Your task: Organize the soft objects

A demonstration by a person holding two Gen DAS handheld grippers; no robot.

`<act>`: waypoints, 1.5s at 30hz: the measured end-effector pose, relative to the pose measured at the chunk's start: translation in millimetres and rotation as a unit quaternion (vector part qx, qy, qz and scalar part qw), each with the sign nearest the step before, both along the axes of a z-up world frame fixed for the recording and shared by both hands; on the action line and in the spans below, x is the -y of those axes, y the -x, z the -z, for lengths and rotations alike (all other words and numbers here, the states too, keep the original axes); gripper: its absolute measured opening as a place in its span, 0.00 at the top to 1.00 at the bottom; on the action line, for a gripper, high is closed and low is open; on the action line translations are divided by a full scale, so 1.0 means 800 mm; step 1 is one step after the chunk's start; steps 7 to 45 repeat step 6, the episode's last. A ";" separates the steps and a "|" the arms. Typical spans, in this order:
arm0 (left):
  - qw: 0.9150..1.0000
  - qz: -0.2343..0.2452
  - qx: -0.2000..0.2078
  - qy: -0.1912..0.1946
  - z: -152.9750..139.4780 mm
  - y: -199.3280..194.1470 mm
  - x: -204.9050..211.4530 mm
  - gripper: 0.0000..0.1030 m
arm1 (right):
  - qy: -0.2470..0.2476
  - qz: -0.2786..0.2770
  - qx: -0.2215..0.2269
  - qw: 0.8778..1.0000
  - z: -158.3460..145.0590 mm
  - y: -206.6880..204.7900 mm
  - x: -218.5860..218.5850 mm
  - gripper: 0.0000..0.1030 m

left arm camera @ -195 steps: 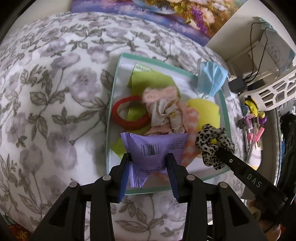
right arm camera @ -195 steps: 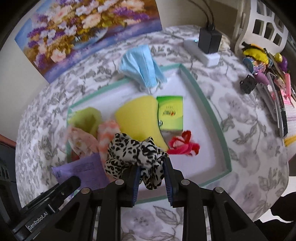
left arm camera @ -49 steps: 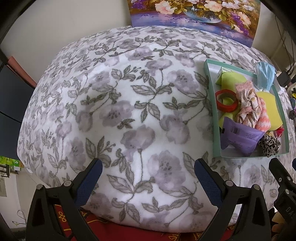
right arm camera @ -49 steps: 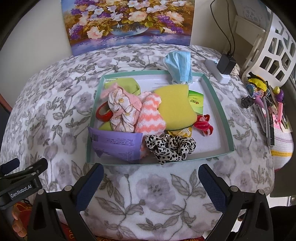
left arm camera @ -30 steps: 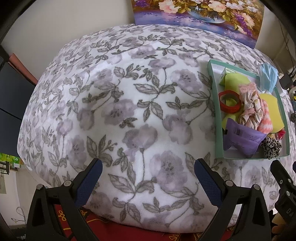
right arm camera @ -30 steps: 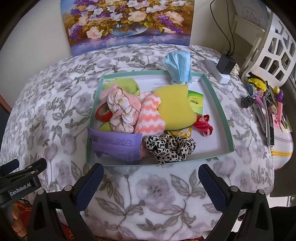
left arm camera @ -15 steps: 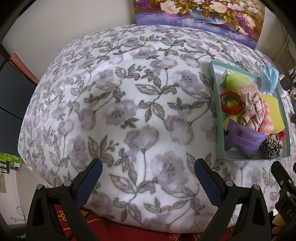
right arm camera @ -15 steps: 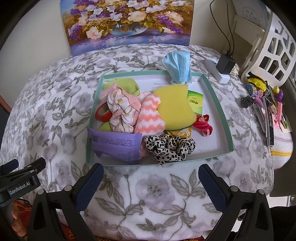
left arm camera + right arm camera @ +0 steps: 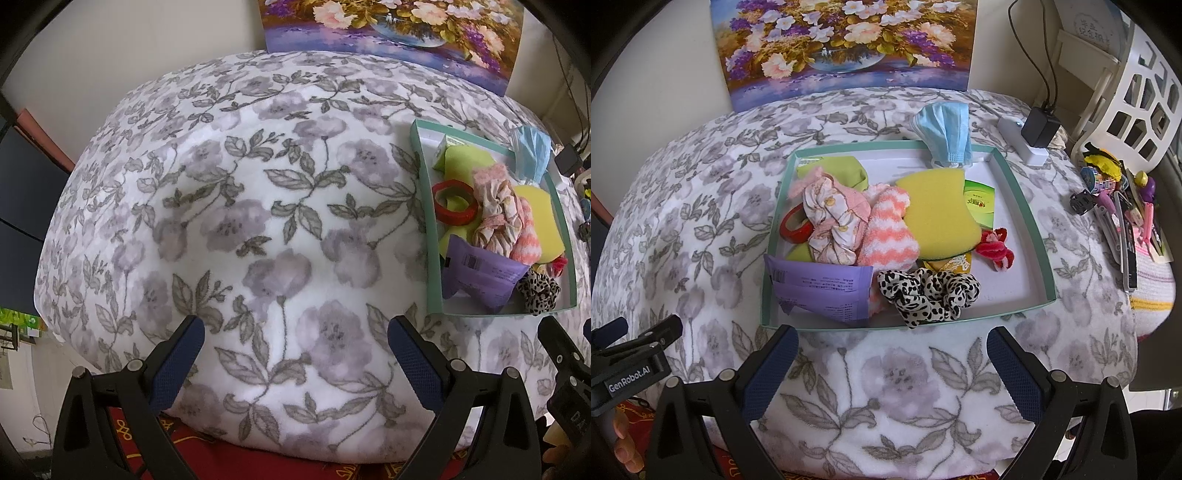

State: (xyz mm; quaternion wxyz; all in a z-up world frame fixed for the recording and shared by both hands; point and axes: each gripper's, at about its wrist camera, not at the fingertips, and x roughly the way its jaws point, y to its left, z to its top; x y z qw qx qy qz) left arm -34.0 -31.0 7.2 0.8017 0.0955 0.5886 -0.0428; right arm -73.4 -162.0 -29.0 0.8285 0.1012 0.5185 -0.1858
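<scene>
Scrunchie (image 9: 929, 291) in tray (image 9: 1023, 206) front, right of packet (image 9: 820, 286); mask (image 9: 945, 129) over rear rim.

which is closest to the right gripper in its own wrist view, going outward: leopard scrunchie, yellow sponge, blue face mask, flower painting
1. leopard scrunchie, at the tray's near edge, just ahead of the open right gripper.
2. yellow sponge, mid-tray.
3. blue face mask, draped over the tray's far rim.
4. flower painting, propped at the back by the wall.
</scene>
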 end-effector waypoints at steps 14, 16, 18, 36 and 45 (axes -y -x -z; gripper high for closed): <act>1.000 0.003 0.007 0.000 -0.003 0.002 0.002 0.03 | 0.000 0.000 0.000 1.000 0.000 0.000 0.000 0.00; 1.000 0.003 0.007 0.000 -0.003 0.002 0.002 0.03 | 0.000 0.000 0.000 1.000 0.000 0.000 0.000 0.00; 1.000 0.003 0.007 0.000 -0.003 0.002 0.002 0.03 | 0.000 0.000 0.000 1.000 0.000 0.000 0.000 0.00; 1.000 0.003 0.007 0.000 -0.003 0.002 0.002 0.03 | 0.000 0.000 0.000 1.000 0.000 0.000 0.000 0.00; 1.000 0.003 0.007 0.000 -0.003 0.002 0.002 0.03 | 0.000 0.000 0.000 1.000 0.000 0.000 0.000 0.00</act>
